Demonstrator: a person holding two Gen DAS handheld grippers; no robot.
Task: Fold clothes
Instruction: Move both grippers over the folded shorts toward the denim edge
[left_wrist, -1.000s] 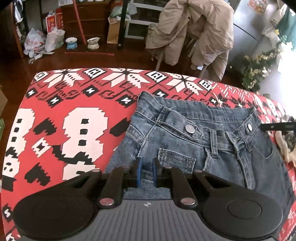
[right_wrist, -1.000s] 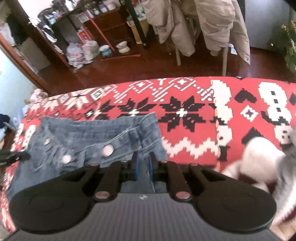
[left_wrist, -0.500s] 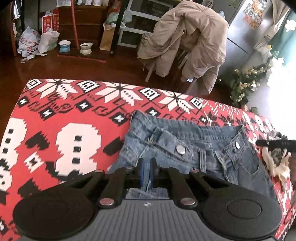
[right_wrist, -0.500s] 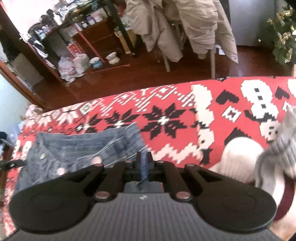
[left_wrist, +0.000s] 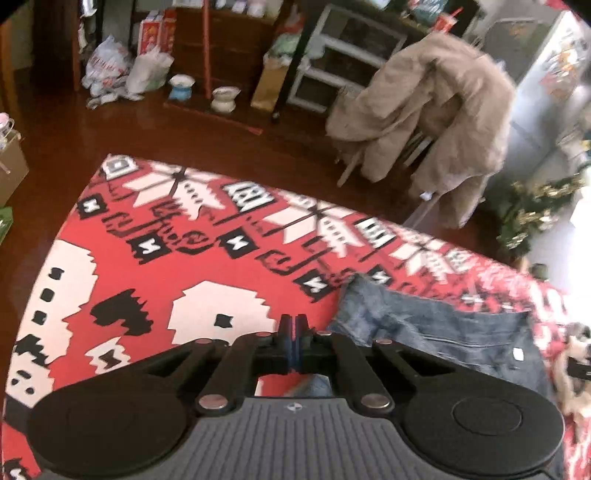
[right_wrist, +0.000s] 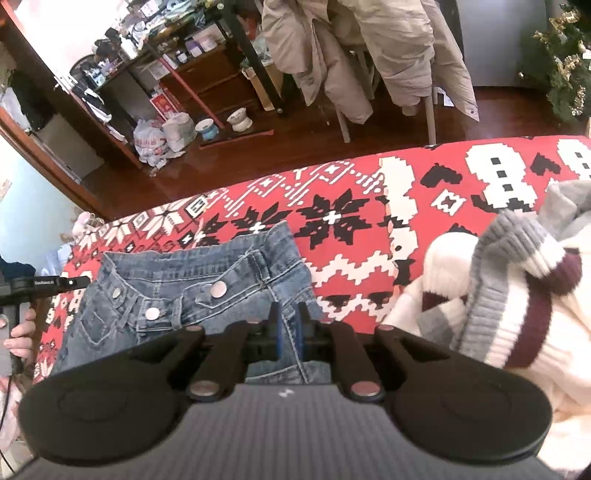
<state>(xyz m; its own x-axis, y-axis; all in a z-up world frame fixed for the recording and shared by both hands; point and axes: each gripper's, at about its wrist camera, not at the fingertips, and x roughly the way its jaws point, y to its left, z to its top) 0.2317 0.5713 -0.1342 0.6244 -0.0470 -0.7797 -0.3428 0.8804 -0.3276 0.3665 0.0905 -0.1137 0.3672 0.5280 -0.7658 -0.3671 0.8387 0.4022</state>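
Note:
Blue jeans (right_wrist: 192, 288) lie flat on the red patterned cloth (right_wrist: 351, 206), waistband and metal buttons facing up. My right gripper (right_wrist: 288, 317) hovers over their right side, open by a narrow gap through which a denim seam shows. My left gripper (left_wrist: 293, 325) is shut with nothing visible between its pads. It is over the red cloth (left_wrist: 184, 266), left of the jeans (left_wrist: 443, 332), and a scrap of denim shows under its body. From the right wrist view, the left gripper (right_wrist: 79, 281) sits at the jeans' left edge, held by a hand (right_wrist: 20, 332).
A cream, grey and maroon knit sweater (right_wrist: 517, 295) is heaped to the right of the jeans. Beyond the table's far edge stand a chair draped with beige coats (left_wrist: 436, 110), a small decorated tree (left_wrist: 535, 210), shelves and floor clutter.
The left gripper closed and swung left off the jeans to over the red cloth. The right gripper shut half a second ago and now stands slightly open over the denim.

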